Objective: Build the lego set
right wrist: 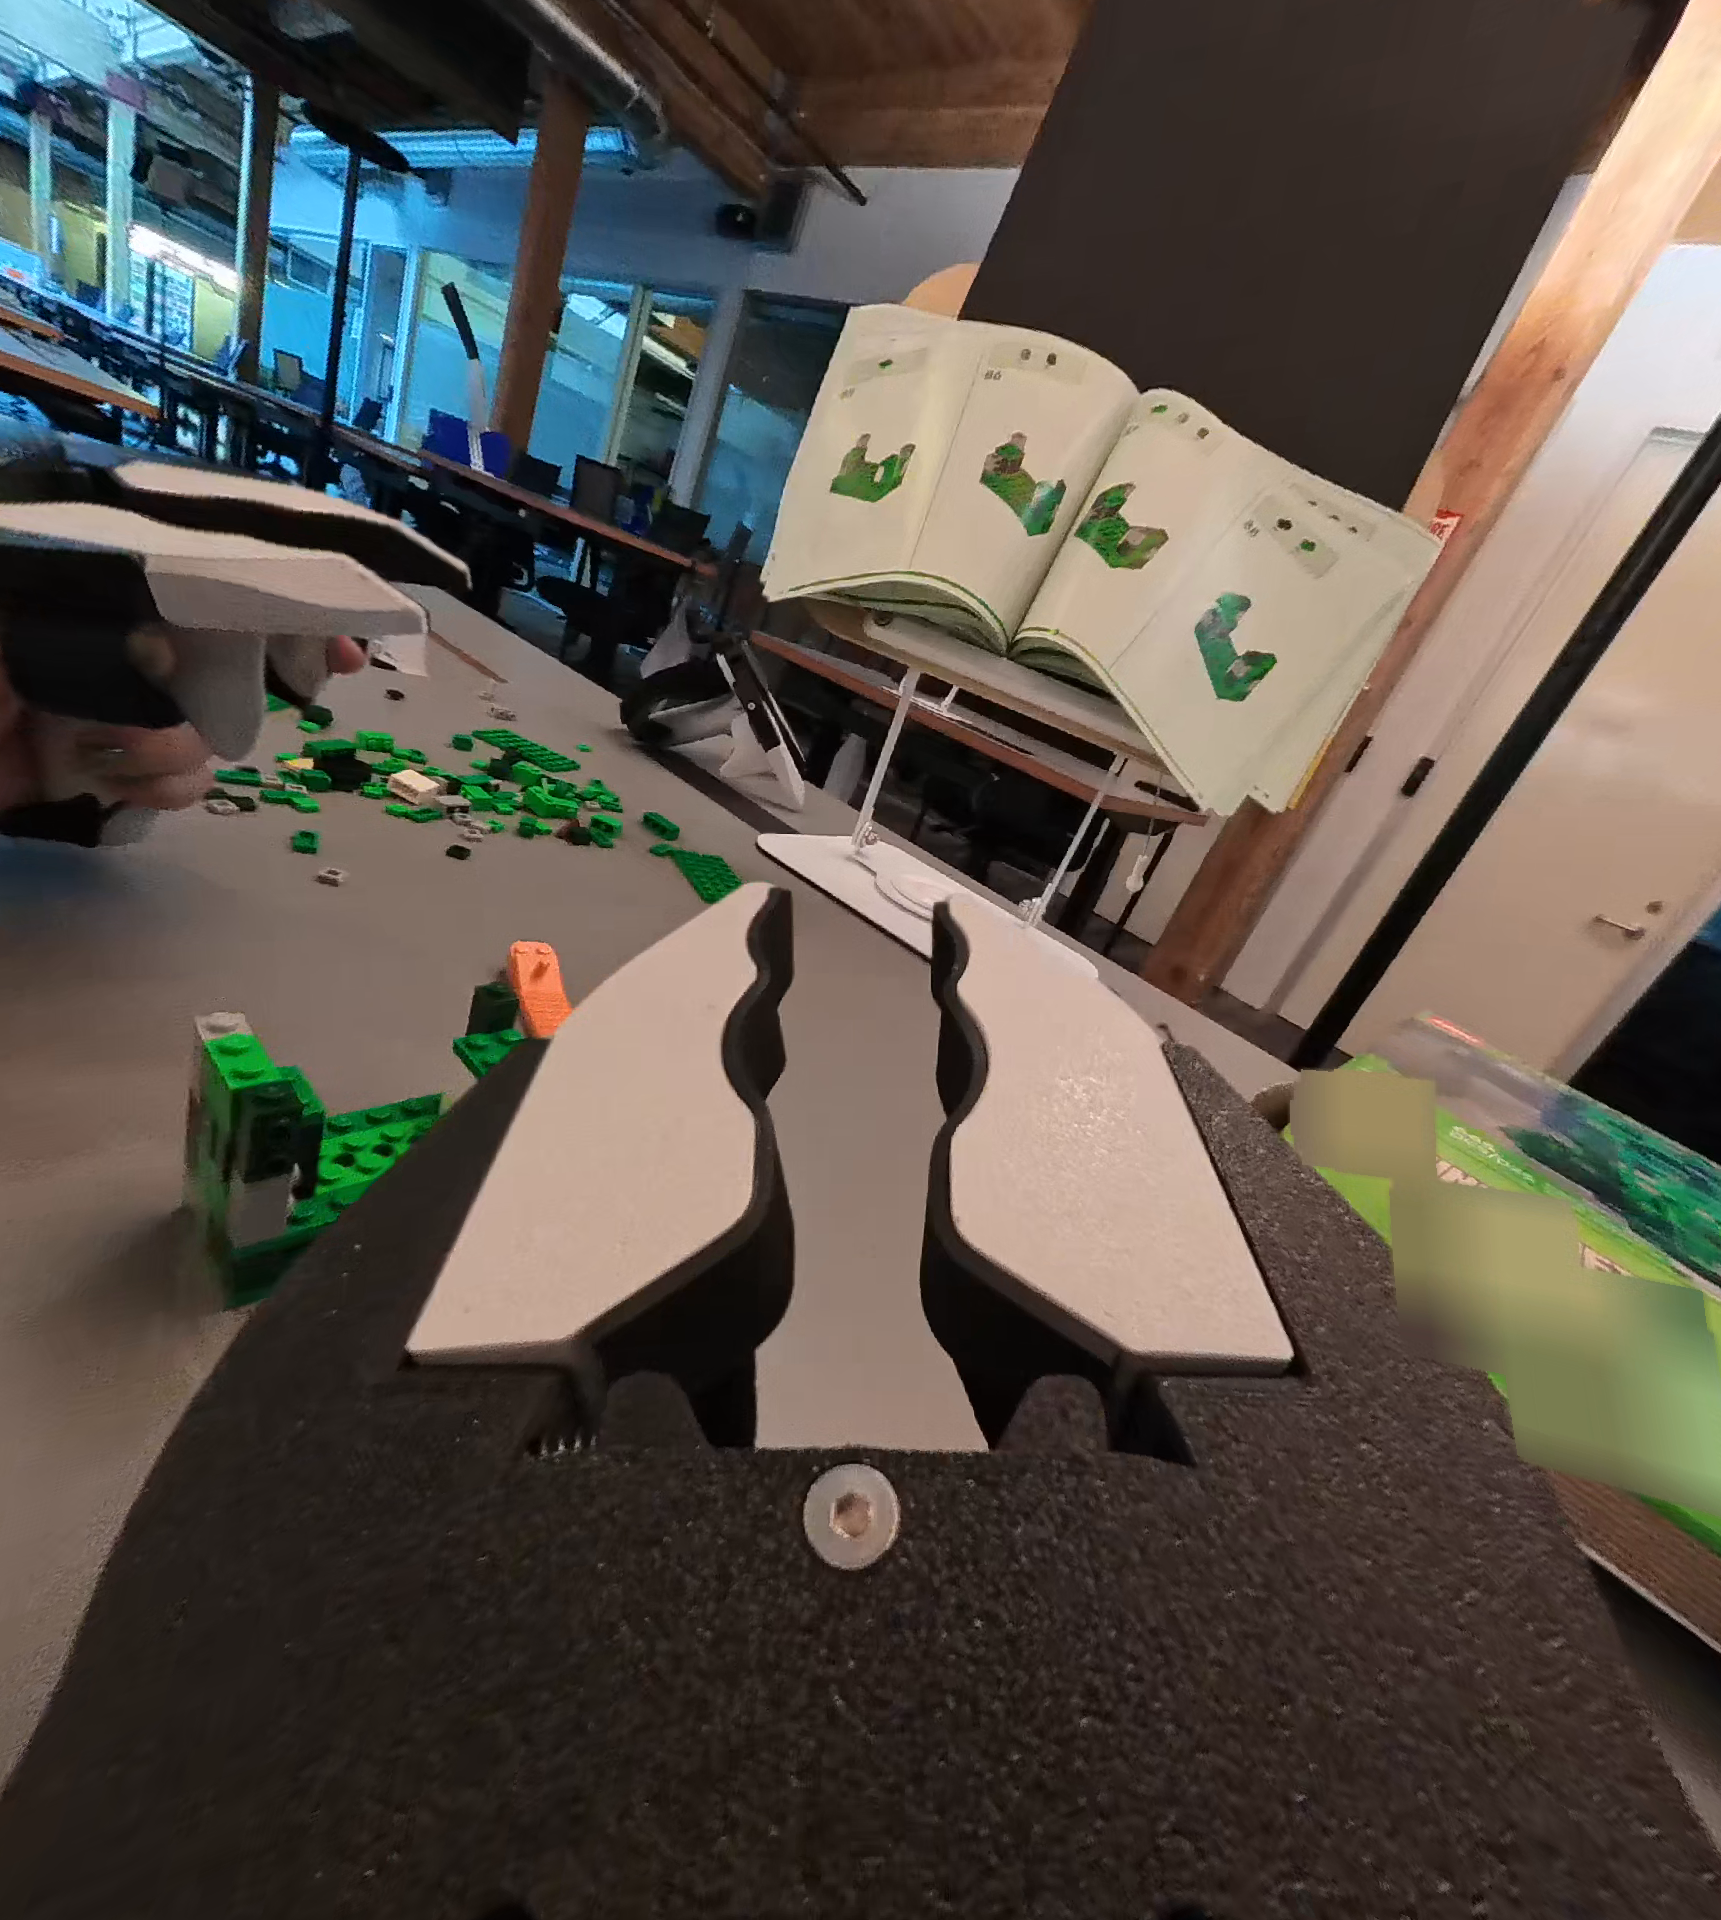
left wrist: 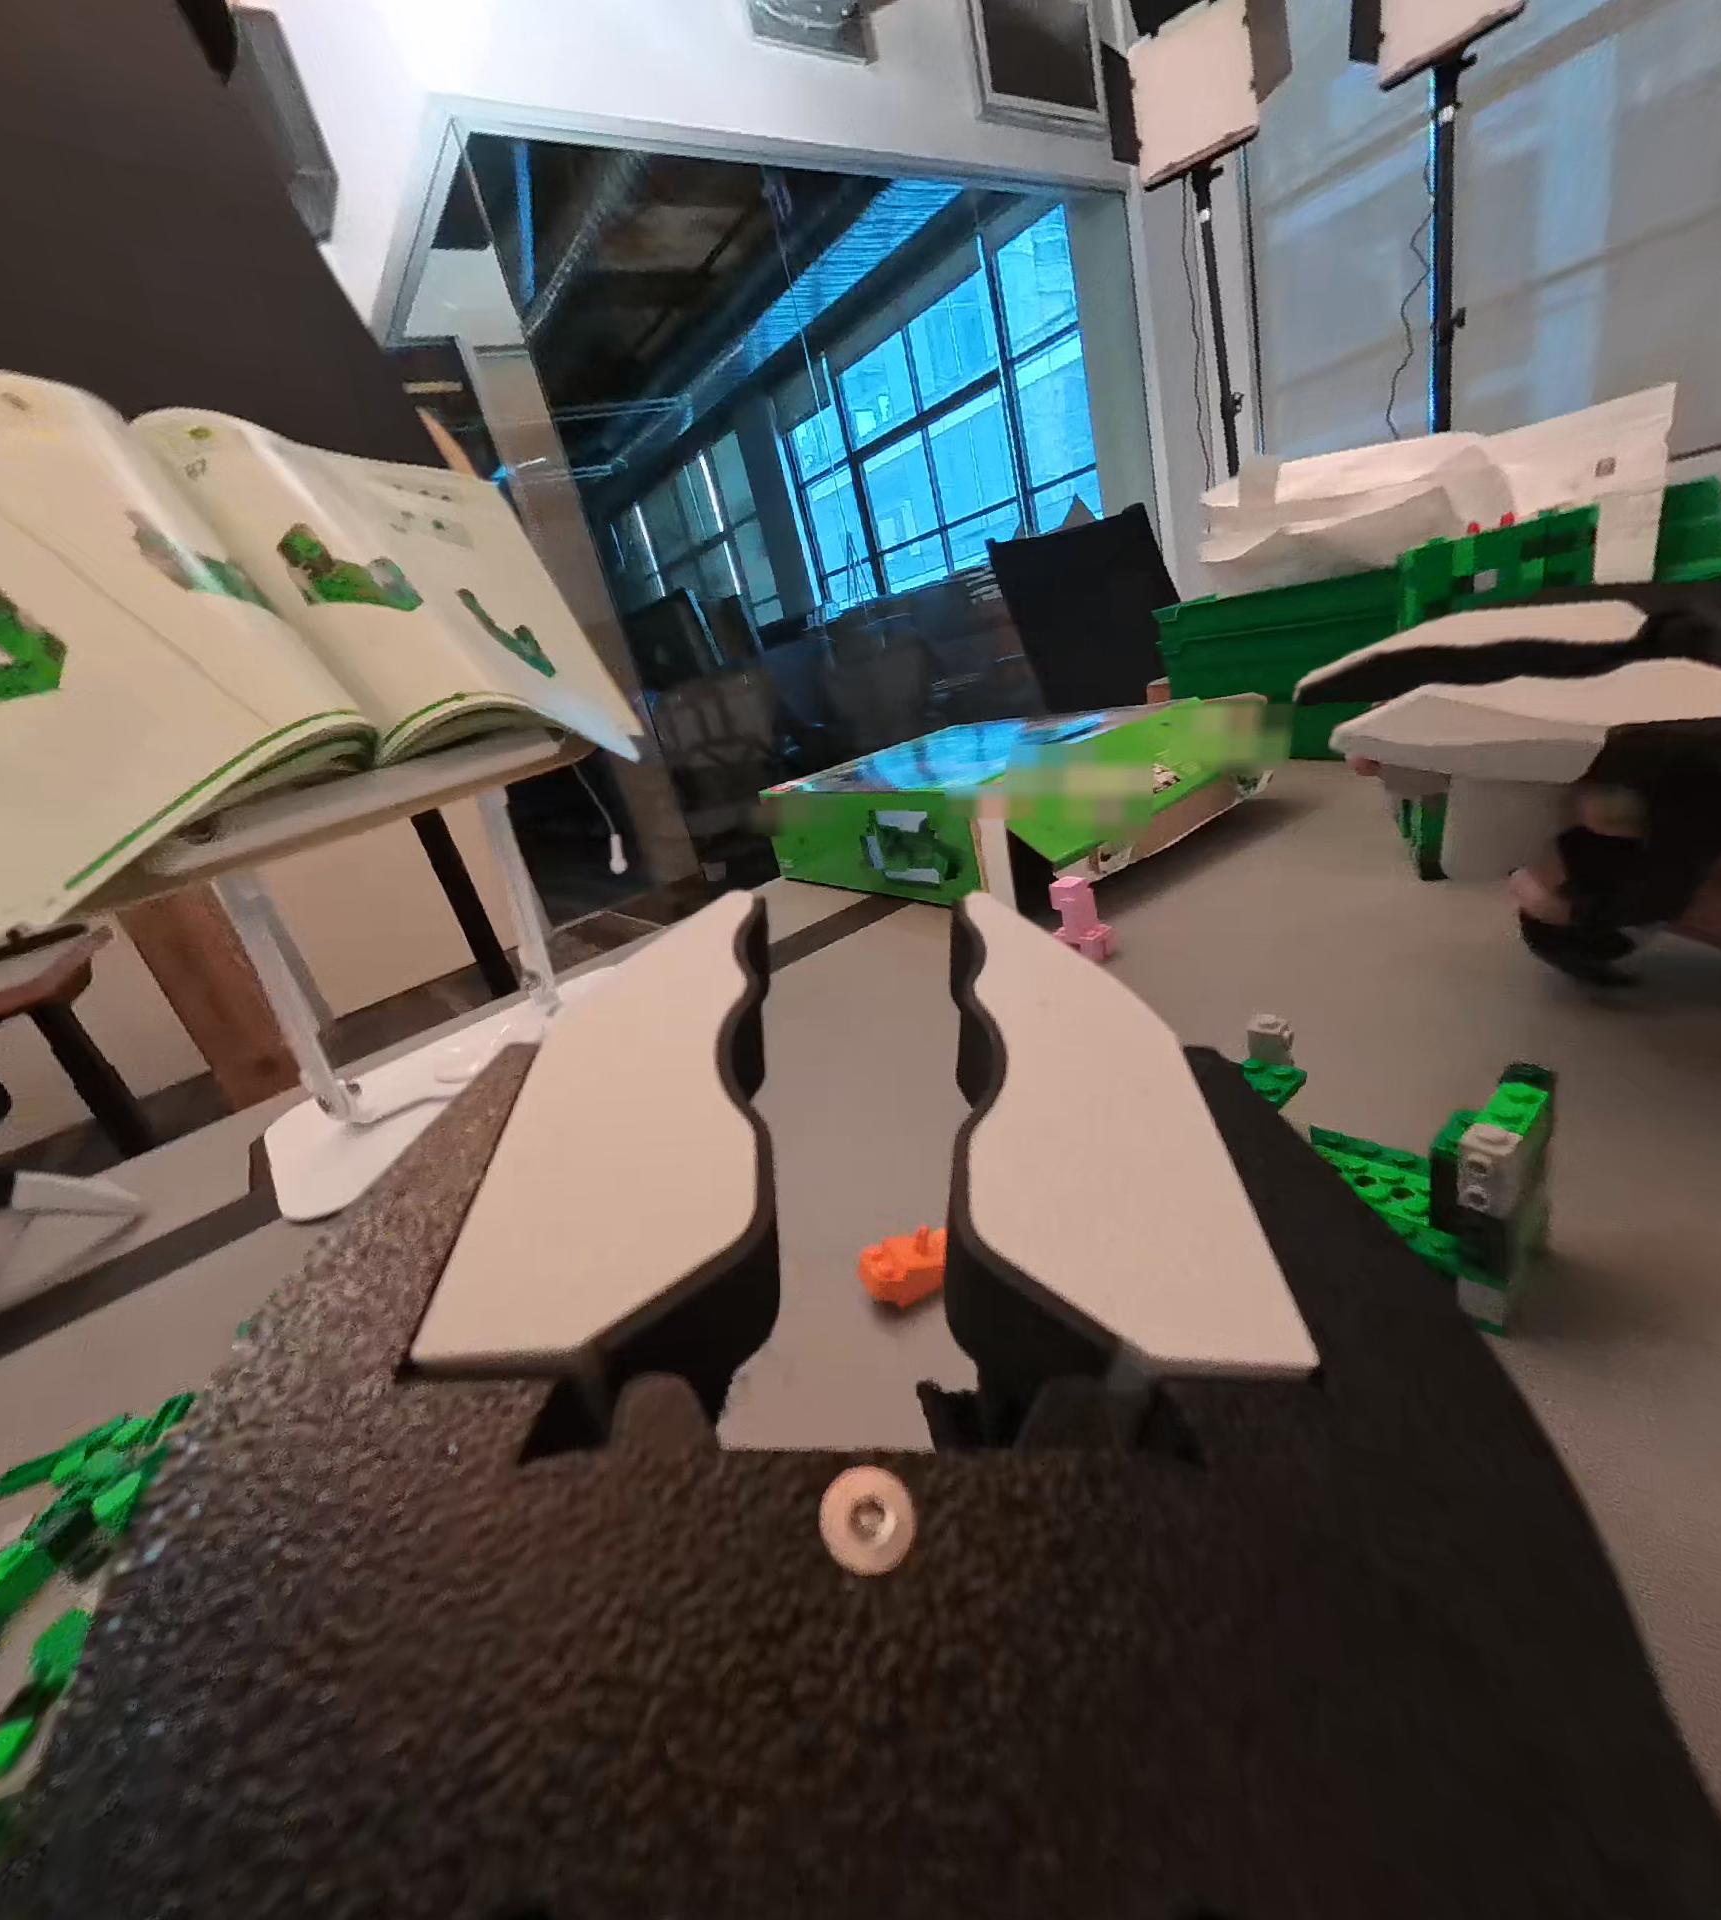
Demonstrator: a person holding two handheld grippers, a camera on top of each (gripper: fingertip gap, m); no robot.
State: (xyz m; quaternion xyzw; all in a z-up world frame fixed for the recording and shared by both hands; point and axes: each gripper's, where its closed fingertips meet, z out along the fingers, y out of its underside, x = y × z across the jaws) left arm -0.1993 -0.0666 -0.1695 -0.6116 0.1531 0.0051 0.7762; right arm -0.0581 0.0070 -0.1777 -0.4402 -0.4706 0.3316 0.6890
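The lego build point(left wrist: 1479, 1195), a small green and grey structure on a green plate, stands on the grey table point(left wrist: 1614, 1455) to the right of the left gripper point(left wrist: 856, 925), whose fingers are apart and empty. An orange piece point(left wrist: 900, 1265) lies on the table between those fingers. Loose green bricks point(left wrist: 35, 1558) lie scattered to their left, and an open instruction book point(left wrist: 212, 613) on a stand sits beyond them to the left.

In the right wrist view, the right gripper point(right wrist: 861, 920) also has its fingers apart and holds nothing. The lego build point(right wrist: 264, 1153) stands left of them, with the orange piece point(right wrist: 536, 987) just beyond it. The green box point(right wrist: 1614, 1299) lies to the right.
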